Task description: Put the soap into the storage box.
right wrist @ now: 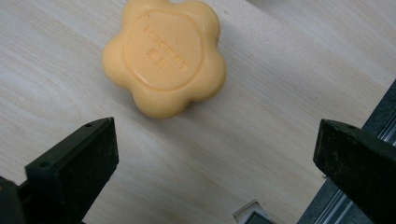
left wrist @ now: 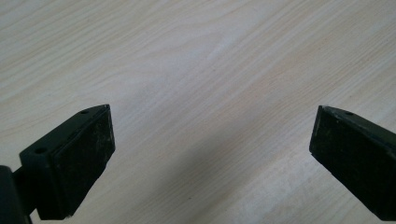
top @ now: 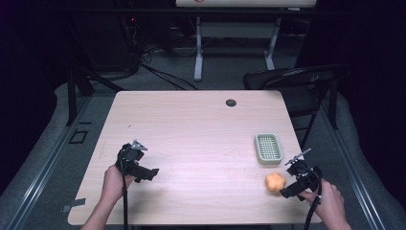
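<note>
The right gripper (top: pixel 293 186) is held low over the near right corner of the table (top: pixel 191 124), gripped from behind by the person's right hand (top: pixel 329 203), with the forearm entering from the bottom edge of the high view. Its 2 jaws are pointed leftward and a little toward the person, at the orange soap (top: pixel 276 181), which lies flat on the table just beside the jaw tips. In the right gripper view the jaws are seen spread wide apart with nothing between them; the soap (right wrist: pixel 164 56), flower-shaped with a round stamped centre, lies ahead of them and clear of both pads. A pale green soap dish (top: pixel 268 148) with a ribbed insert is set on the table just beyond the soap, near the right edge.

The left gripper (top: pixel 143 173) is held over the near left part of the table by the left hand (top: pixel 115 184), wrist bent so that the jaws are aimed toward the table's middle. In the left gripper view its 2 jaws are likewise spread wide, and bare wood (left wrist: pixel 201 84) is seen between them.
</note>
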